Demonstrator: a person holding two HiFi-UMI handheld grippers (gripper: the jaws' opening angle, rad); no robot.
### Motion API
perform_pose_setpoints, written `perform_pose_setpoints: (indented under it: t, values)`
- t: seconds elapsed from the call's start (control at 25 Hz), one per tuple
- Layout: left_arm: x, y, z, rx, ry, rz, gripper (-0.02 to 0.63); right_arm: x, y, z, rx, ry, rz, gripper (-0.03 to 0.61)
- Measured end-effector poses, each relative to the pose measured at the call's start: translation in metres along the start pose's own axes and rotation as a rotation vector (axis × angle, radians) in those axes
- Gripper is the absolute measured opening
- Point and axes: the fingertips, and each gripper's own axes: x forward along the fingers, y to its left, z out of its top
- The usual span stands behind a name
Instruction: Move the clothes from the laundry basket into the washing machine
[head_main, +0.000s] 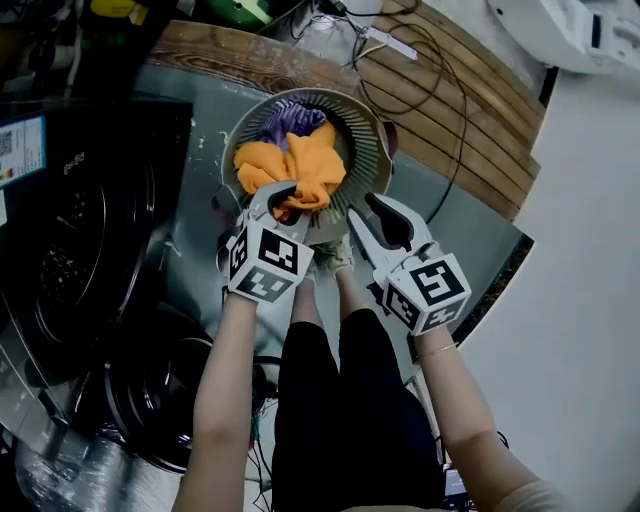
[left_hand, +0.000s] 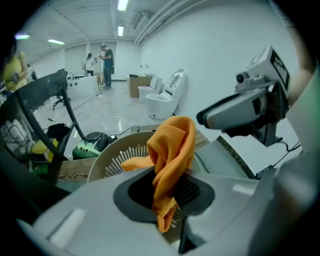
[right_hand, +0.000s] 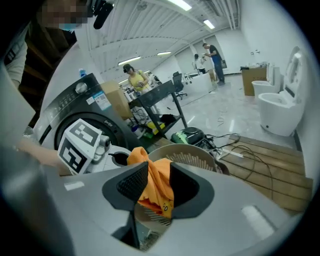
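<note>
Your forearms and dark trousers fill the bottom of the head view. Left gripper (head_main: 285, 197) is clenched on an orange garment (head_main: 300, 165), with the cloth bunched between its pads and the rest draped over the laundry basket (head_main: 372, 135). Right gripper (head_main: 372, 218) is released: its jaws are apart with nothing pinched, just beside the basket's near rim, and the orange cloth only shows through the gap. A purple garment (head_main: 296, 120) lies deeper in the round, slatted beige basket.

The basket sits on a grey metal sheet (head_main: 185, 125), with a wooden plank platform (head_main: 470, 110) behind it and black cables (head_main: 432, 70) trailing across the planks. The washing machine (head_main: 70, 230), dark-fronted with a round door, stands to your left of the basket. Pale floor (head_main: 590, 260) is on your right.

The room is a big white hall with strip ceiling lights. White toilets (left_hand: 165, 95) stand along the wall, people (left_hand: 104, 65) stand far back, and a cluttered black rack (right_hand: 160, 107) stands past the washer.
</note>
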Motion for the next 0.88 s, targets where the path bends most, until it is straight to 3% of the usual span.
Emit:
perform_pose_setpoints:
  t: [0.12, 0.4, 0.52, 0.72, 0.88]
  values:
    - [-0.04, 0.0, 0.013, -0.097, -0.087, -0.011, 0.075, 0.002, 0.028, 0.009, -0.092, 0.015, 0.077, 0.197]
    - [-0.126, -0.005, 0.039, -0.241, -0.271, -0.038, 0.075, 0.002, 0.092, 0.023, -0.308, 0.047, 0.259, 0.432]
    - [-0.155, -0.007, 0.04, -0.319, -0.327, -0.052, 0.075, 0.003, 0.113, 0.022, -0.407, 0.095, 0.3, 0.491]
    - [-0.202, -0.005, 0.035, -0.412, -0.432, -0.048, 0.075, 0.017, 0.151, 0.025, -0.57, 0.125, 0.376, 0.506]
    - [-0.239, -0.002, 0.023, -0.486, -0.536, -0.028, 0.075, 0.026, 0.189, 0.021, -0.69, 0.139, 0.451, 0.451]
